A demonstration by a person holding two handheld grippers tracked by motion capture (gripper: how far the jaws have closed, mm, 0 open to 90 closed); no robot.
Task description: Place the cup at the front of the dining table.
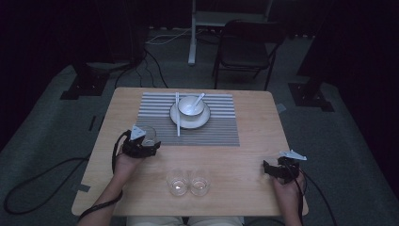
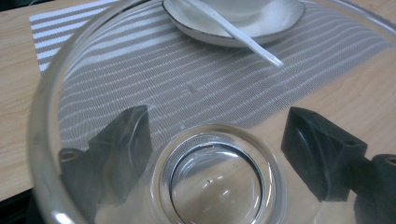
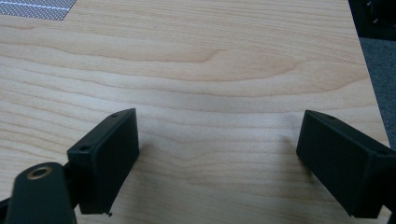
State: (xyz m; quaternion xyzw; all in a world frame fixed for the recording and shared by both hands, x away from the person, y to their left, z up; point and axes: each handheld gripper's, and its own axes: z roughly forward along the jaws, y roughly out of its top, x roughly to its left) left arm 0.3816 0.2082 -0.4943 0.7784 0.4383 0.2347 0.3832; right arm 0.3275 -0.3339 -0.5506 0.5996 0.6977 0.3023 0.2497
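Spread jaws over bare table point(image 3: 224, 60)

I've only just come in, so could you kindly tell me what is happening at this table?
A person is setting a place with a hand-held gripper in each hand. The left hand-held gripper holds a clear glass between its jaws, at the near left corner of the striped placemat, which carries a bowl on a plate. Two more glasses stand at the table's near edge. The right hand-held gripper rests open on bare wood, holding nothing.
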